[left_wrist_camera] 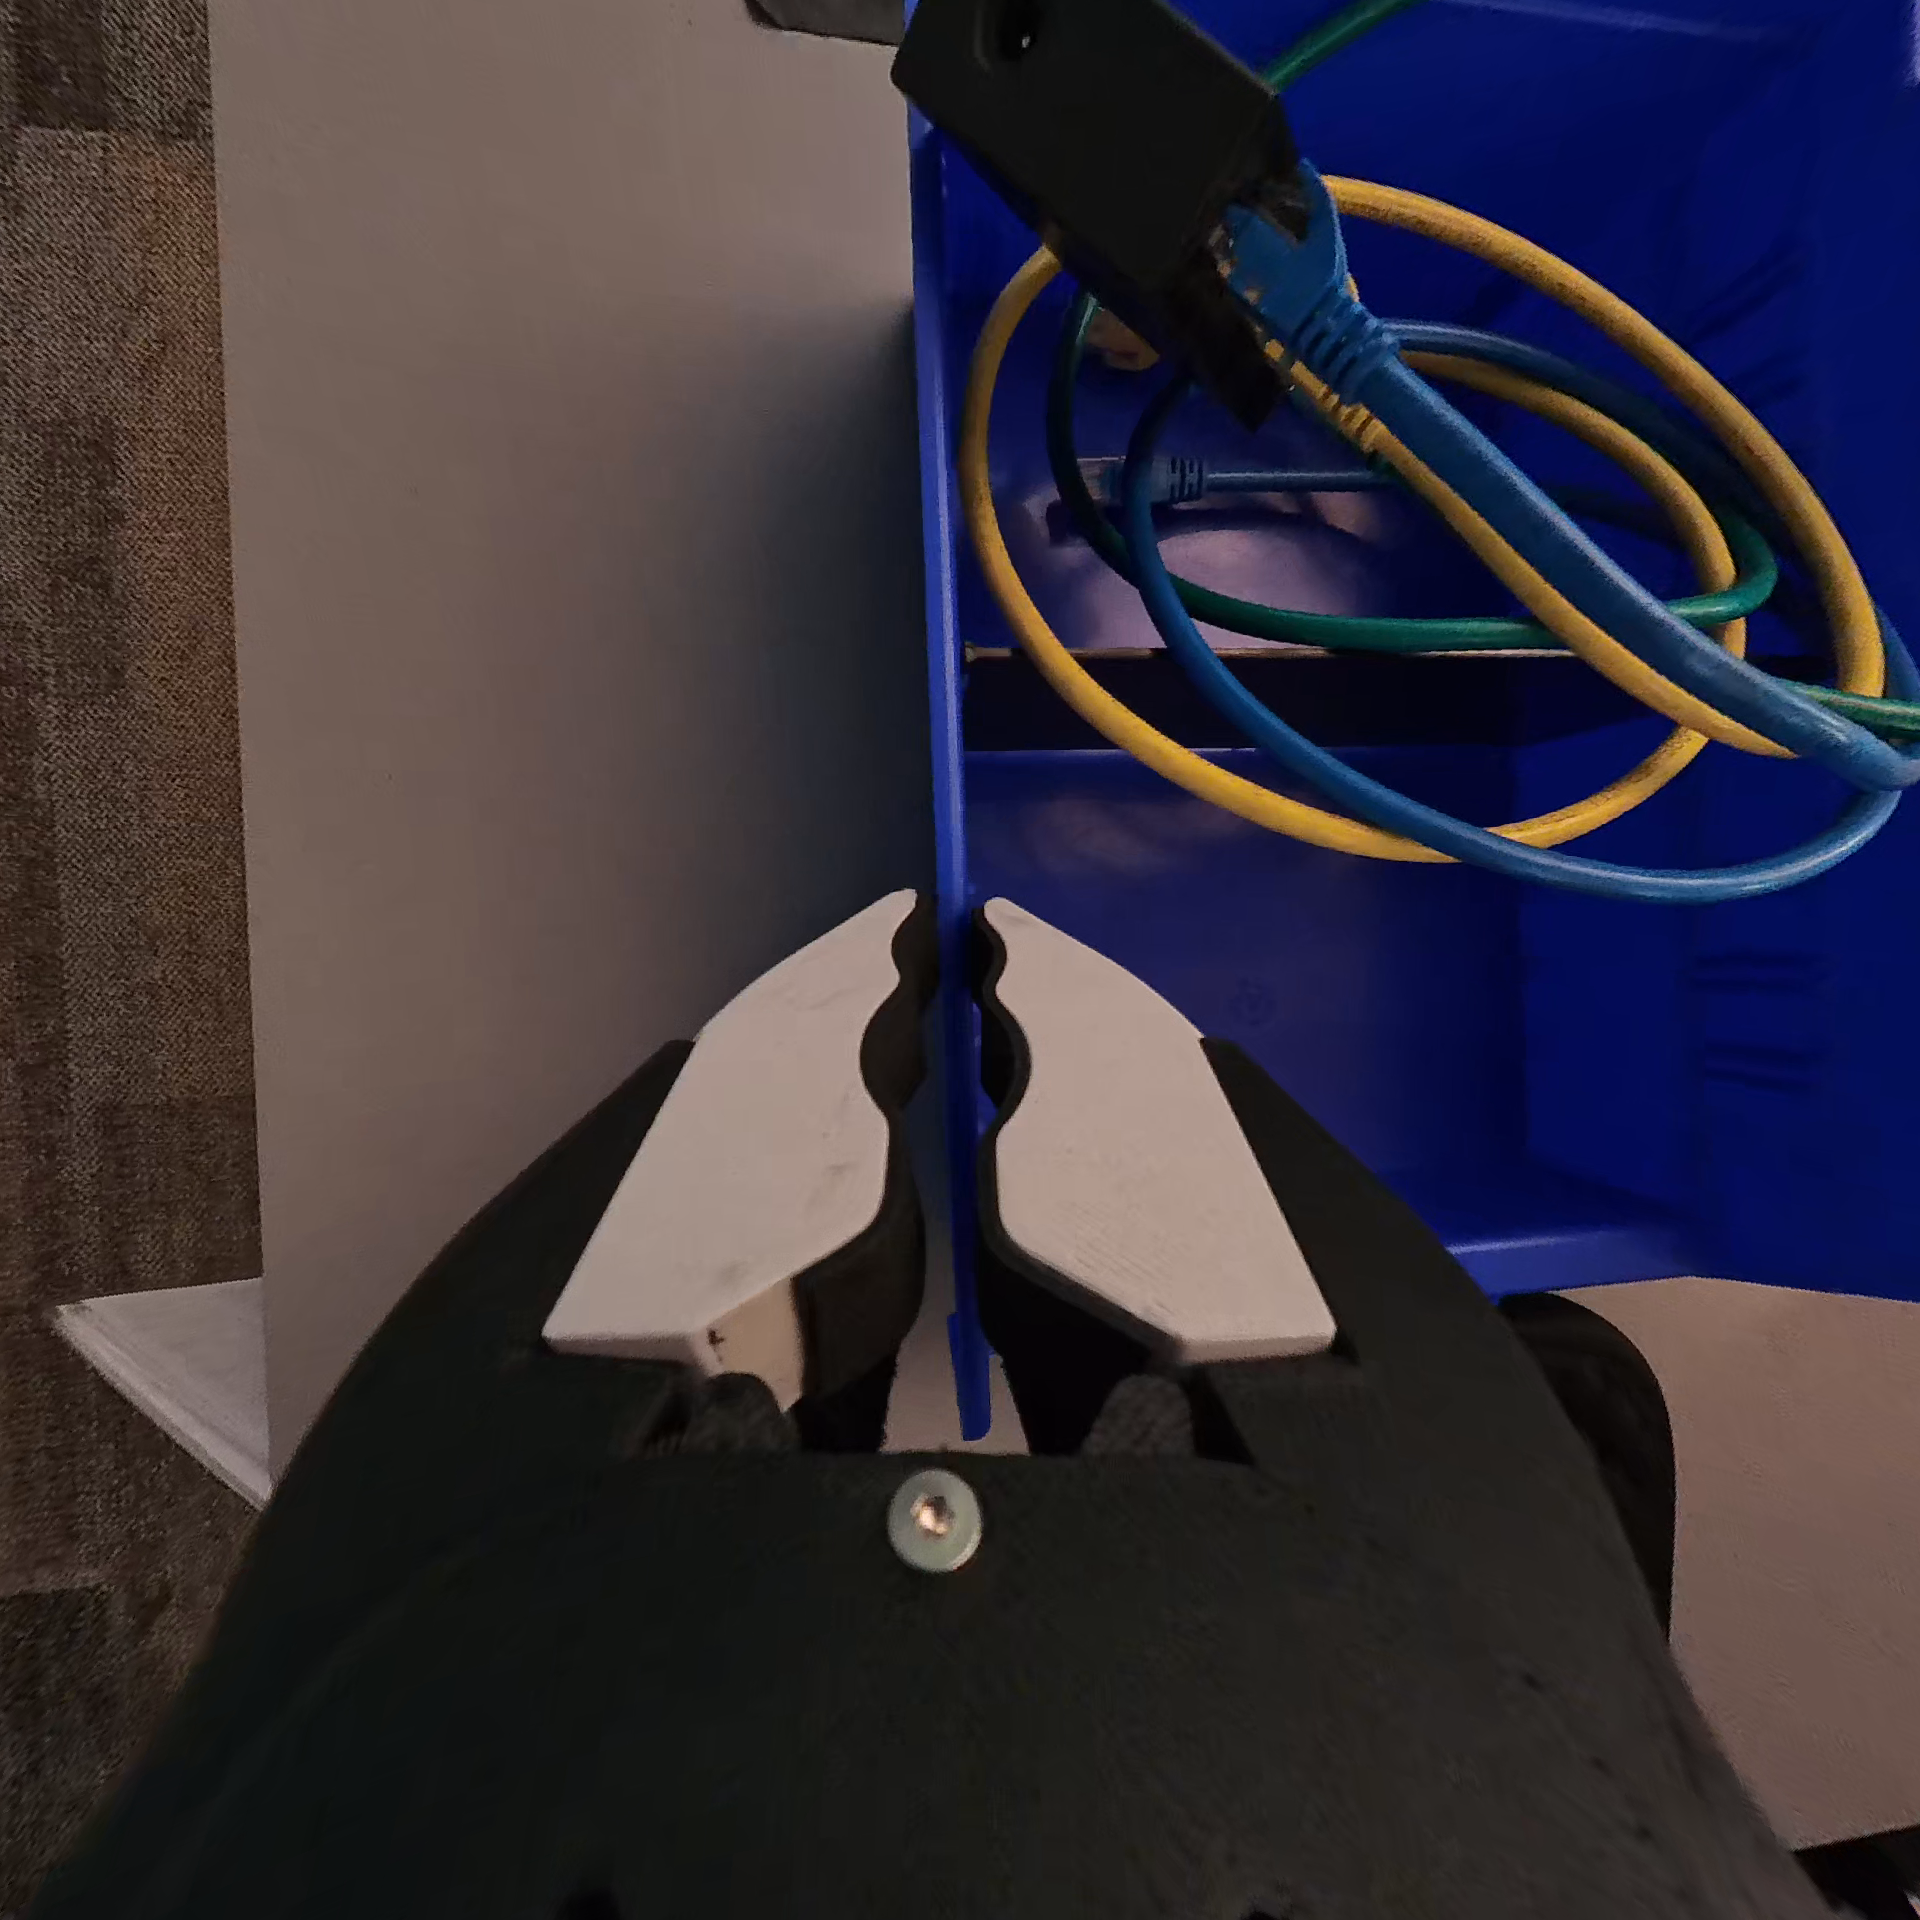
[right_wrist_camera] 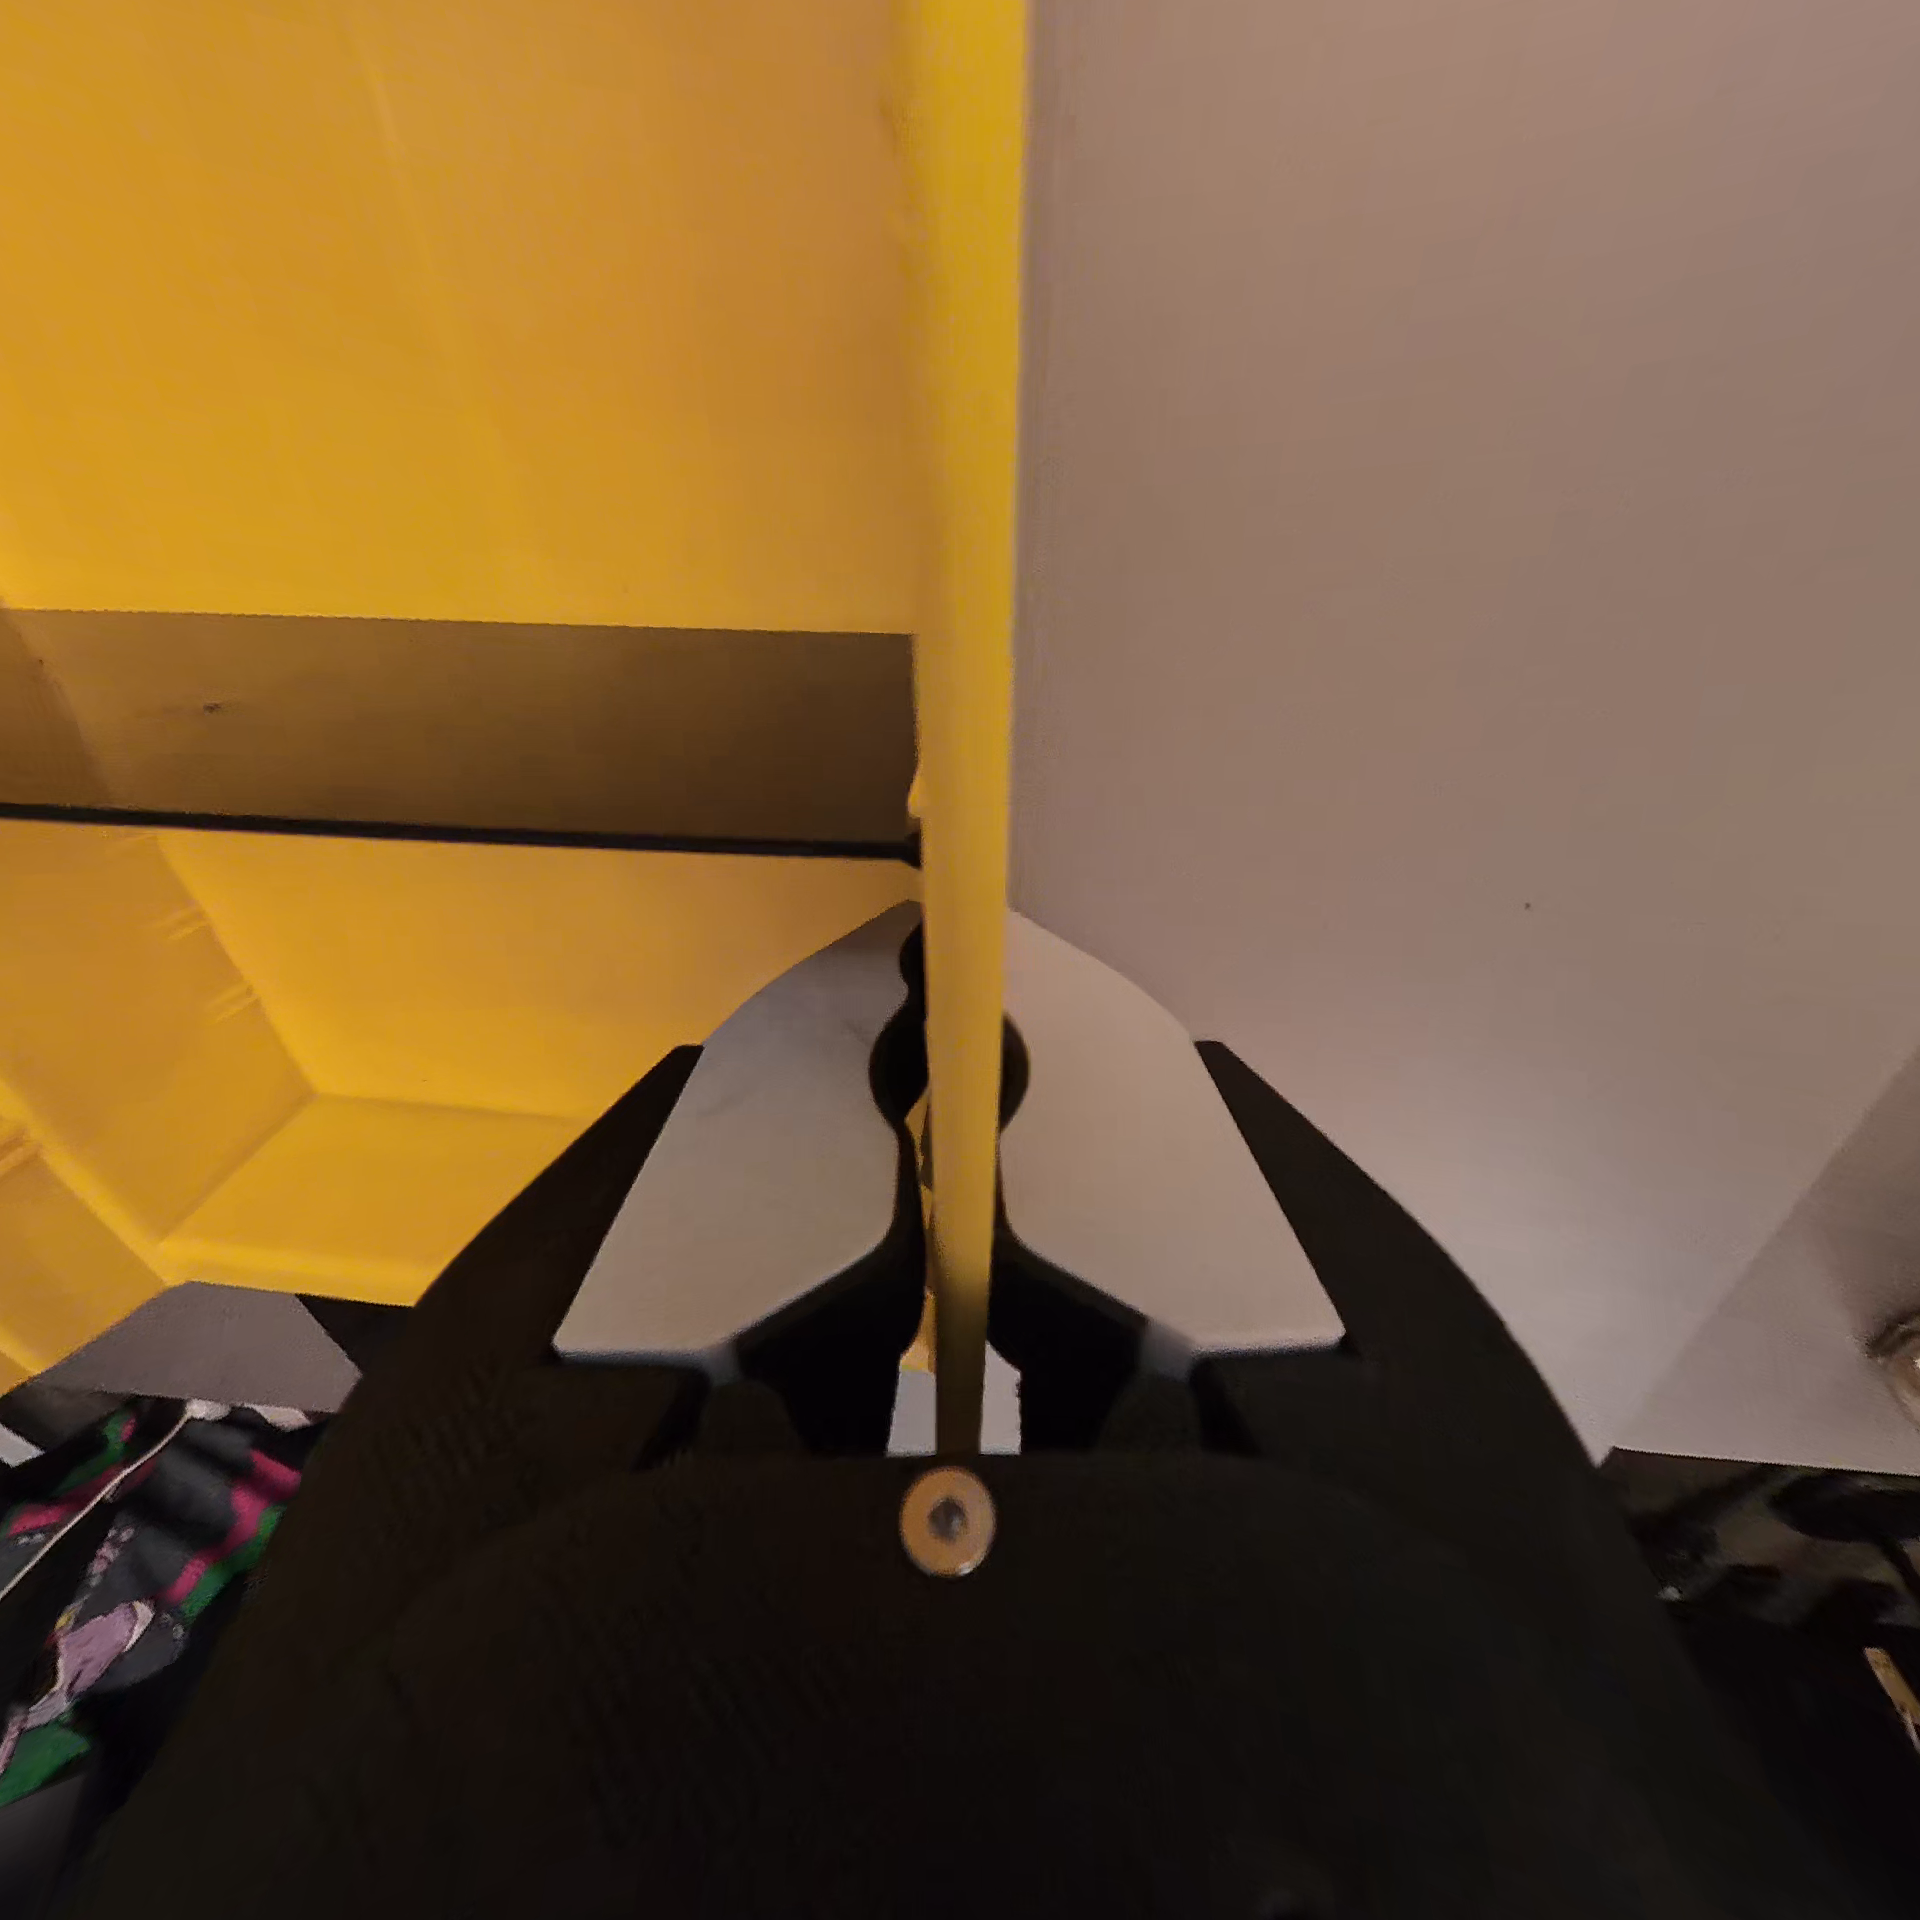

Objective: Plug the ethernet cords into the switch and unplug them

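In the left wrist view my left gripper is shut on the side wall of a blue bin. Inside the bin a black switch lies tilted near the top, with a blue ethernet cord plugged into it. Yellow and green cords coil in the bin with it. A loose blue plug lies behind the coils. In the right wrist view my right gripper is shut on the side wall of a yellow bin, whose inside shows no cords.
Both bins stand on a white table that also shows in the right wrist view. A dark divider crosses the yellow bin. Brown carpet lies left of the table. Patterned cloth shows at lower left in the right wrist view.
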{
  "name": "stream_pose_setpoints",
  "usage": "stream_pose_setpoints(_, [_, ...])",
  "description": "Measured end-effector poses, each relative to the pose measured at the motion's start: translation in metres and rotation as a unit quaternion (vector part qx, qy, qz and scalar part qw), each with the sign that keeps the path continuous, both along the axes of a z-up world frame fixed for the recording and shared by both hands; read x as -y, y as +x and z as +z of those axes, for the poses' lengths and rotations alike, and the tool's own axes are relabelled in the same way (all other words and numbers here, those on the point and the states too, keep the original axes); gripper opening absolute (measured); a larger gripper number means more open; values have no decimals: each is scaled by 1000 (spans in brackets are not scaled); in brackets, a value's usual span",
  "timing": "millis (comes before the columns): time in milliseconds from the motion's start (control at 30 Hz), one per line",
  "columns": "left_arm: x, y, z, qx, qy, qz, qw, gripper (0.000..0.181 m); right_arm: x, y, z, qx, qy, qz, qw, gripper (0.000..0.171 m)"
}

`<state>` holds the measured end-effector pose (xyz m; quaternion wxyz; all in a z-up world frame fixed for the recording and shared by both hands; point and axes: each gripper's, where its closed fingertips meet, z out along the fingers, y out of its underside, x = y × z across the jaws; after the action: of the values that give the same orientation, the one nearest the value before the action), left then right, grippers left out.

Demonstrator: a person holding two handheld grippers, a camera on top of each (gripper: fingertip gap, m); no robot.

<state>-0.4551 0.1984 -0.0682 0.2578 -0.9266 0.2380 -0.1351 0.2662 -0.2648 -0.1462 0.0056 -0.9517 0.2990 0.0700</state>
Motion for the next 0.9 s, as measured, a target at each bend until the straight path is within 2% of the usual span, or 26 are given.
stream_pose_setpoints(133, [-1,-4,8,3,16,12,1000,10,-1,0,1,8,11,0,1000,7])
stream_pose_setpoints(300, [-3,-26,48,52,80,80,992,17,-17,3,20,1,84,-44,995,35])
stream_pose_setpoints(367, [-5,-36,76,84,143,102,981,23,-22,7,36,21,116,-49,992,40])
stream_pose_setpoints(433, [-6,-45,114,120,235,117,958,25,-21,23,58,99,137,-56,984,45])
stream_pose_setpoints(500, [-1,-36,157,175,335,91,922,35,-24,32,88,180,191,-54,964,47])
stream_pose_setpoints(533, [2,-26,180,196,395,56,896,45,-29,29,106,214,233,-42,948,49])
stream_pose_setpoints(600, [5,-2,219,197,505,-30,840,47,-39,11,143,273,321,7,907,52])
stream_pose_setpoints(633, [0,9,222,167,523,-71,833,49,-41,-1,161,299,358,29,884,51])
stream_pose_setpoints(700, [-14,32,206,56,519,-159,838,64,-40,-26,188,337,410,56,846,51])
stream_pose_setpoints(767, [-34,47,169,-77,493,-242,832,66,-37,-51,203,347,440,72,826,50])
stream_pose_setpoints(833, [-53,51,126,-206,454,-321,805,70,-34,-75,208,344,448,86,821,50])
stream_pose_setpoints(900, [-65,52,95,-277,423,-392,768,68,-33,-96,211,343,452,101,817,50])
